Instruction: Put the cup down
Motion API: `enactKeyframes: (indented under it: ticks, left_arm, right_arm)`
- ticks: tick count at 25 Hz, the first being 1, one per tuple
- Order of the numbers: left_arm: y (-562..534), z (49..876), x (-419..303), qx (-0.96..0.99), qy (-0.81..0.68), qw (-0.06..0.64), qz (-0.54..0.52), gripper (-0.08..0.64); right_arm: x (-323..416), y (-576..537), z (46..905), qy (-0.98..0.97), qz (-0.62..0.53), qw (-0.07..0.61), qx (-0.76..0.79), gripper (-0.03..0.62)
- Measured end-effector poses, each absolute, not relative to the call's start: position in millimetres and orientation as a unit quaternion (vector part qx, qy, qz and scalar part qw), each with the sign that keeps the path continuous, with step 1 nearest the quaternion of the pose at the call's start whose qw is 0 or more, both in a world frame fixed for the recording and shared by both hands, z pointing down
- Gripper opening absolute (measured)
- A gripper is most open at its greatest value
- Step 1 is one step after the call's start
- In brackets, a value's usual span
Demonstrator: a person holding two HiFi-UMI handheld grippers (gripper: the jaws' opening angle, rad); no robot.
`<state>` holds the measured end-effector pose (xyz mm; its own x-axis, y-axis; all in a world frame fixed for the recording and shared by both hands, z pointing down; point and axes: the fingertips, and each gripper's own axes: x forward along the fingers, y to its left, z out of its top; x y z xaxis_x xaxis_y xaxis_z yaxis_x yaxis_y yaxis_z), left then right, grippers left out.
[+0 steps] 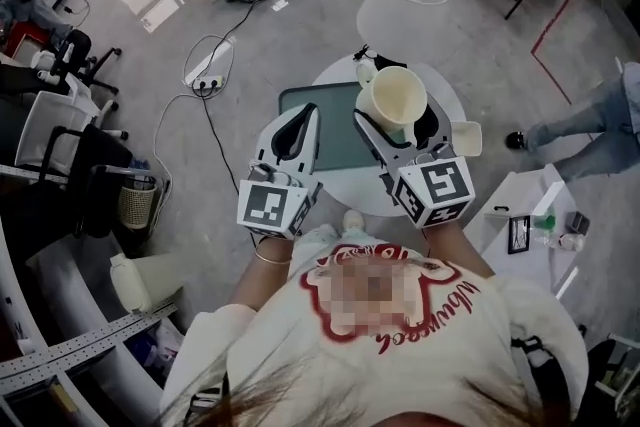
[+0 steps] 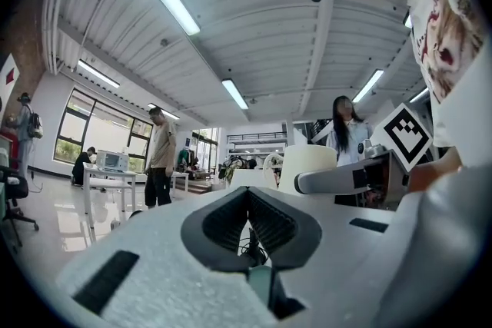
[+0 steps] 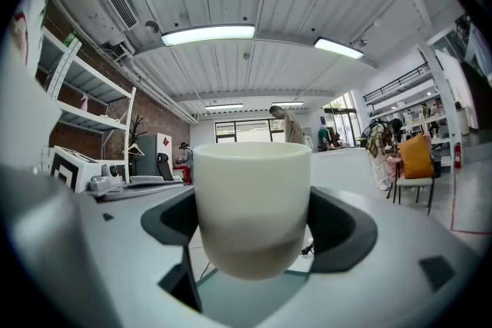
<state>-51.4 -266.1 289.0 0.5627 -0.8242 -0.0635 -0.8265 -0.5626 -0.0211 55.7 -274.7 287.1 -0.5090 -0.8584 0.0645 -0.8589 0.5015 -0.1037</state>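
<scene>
Above the round white worktop [image 1: 336, 72], the right hand-held gripper [image 1: 398, 123] has its jaws clamped on the sides of the cream ceramic cup [image 1: 395, 95]. The cup is upright, mouth up, over the right edge of the dark green tray [image 1: 325, 130], so I judge the way down is straight. The left hand-held gripper [image 1: 300, 121] waits beside, jaws together, holding nothing.

Left tongs [image 2: 247, 191] closed, empty; cup [image 2: 307, 164] beyond, at right.
</scene>
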Motion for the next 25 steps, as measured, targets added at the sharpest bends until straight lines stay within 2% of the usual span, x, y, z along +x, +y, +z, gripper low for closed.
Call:
enactKeyframes:
  ticks: [9,25]
  left_arm:
    - [-293.0,293.3,-66.2,-0.89,0.456,0.014,0.025,0.015]
    - [-302.3,330.1,-94.4,-0.883,0.468,-0.01,0.01,0.015]
  right_arm:
    - [39.7,-293.5,286.8,-0.859,0.064,0.001,0.509,0.394]
    - [29.9,-318.5,343.3,-0.843,0.091,0.028,0.53,0.394]
